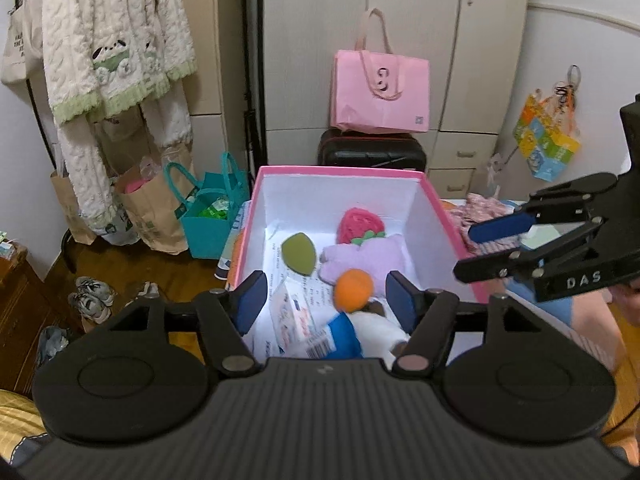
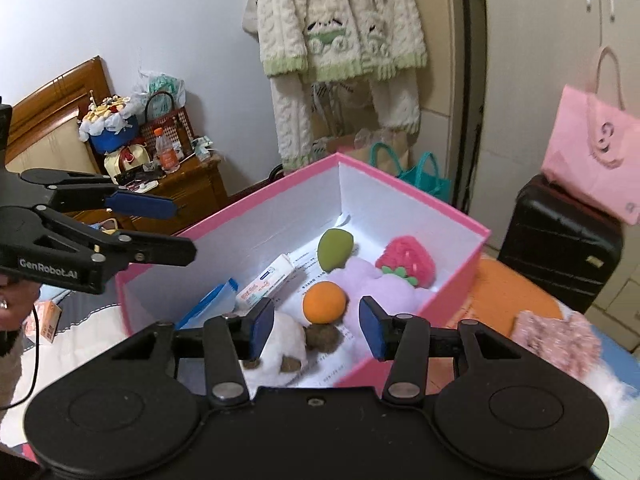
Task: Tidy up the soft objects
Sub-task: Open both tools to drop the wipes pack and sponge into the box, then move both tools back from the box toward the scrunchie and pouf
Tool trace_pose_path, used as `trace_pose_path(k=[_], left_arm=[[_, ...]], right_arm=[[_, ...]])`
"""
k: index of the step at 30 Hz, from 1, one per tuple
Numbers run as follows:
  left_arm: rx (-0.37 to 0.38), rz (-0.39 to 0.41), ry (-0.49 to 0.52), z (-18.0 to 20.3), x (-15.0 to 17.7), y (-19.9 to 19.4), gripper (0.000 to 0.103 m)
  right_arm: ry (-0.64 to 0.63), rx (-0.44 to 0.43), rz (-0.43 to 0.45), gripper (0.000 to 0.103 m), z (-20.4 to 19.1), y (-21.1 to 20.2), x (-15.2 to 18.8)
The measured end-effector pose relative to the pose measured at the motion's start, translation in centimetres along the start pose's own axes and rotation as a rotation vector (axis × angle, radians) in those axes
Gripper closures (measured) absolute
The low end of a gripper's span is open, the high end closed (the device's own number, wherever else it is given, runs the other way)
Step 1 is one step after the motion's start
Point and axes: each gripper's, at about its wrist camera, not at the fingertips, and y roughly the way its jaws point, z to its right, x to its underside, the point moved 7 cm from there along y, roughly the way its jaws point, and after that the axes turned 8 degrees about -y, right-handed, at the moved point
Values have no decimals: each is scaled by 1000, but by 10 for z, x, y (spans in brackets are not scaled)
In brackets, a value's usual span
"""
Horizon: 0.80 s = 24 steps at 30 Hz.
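A pink box [image 1: 256, 188] with white walls holds soft toys: a red strawberry plush [image 1: 360, 222], a lilac plush [image 1: 364, 256], an orange ball [image 1: 354, 289], a green egg-shaped sponge [image 1: 299, 254] and a white and brown plush [image 1: 380, 330]. My left gripper [image 1: 326, 306] is open and empty over the box's near edge. My right gripper [image 2: 316, 326] is open and empty above the white and brown plush [image 2: 280, 344], near the orange ball [image 2: 324, 302]. The box [image 2: 400, 188], the strawberry [image 2: 406, 260] and the sponge [image 2: 335, 249] show there too. Each gripper appears in the other's view, the right [image 1: 484, 250] and the left [image 2: 176, 228], both open.
Papers and a tube [image 2: 266, 280] lie in the box. A pink fuzzy item [image 2: 556, 340] lies on the bed right of it. A black suitcase [image 1: 372, 152] with a pink bag [image 1: 380, 92], a teal bag [image 1: 212, 216], paper bags and a hanging knit jacket [image 1: 112, 40] stand behind.
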Motion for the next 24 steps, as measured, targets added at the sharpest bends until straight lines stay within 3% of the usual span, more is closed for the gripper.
trace_pose_path(k=[8, 15, 24], left_arm=[[57, -16, 79, 31, 19, -43, 28], [141, -57, 125, 65, 41, -73, 26], [227, -90, 262, 129, 78, -90, 24]], right_arm=[[-84, 73, 39, 47, -23, -61, 17], [-122, 128, 70, 45, -40, -110, 41], [-150, 206, 97, 43, -49, -160, 90]])
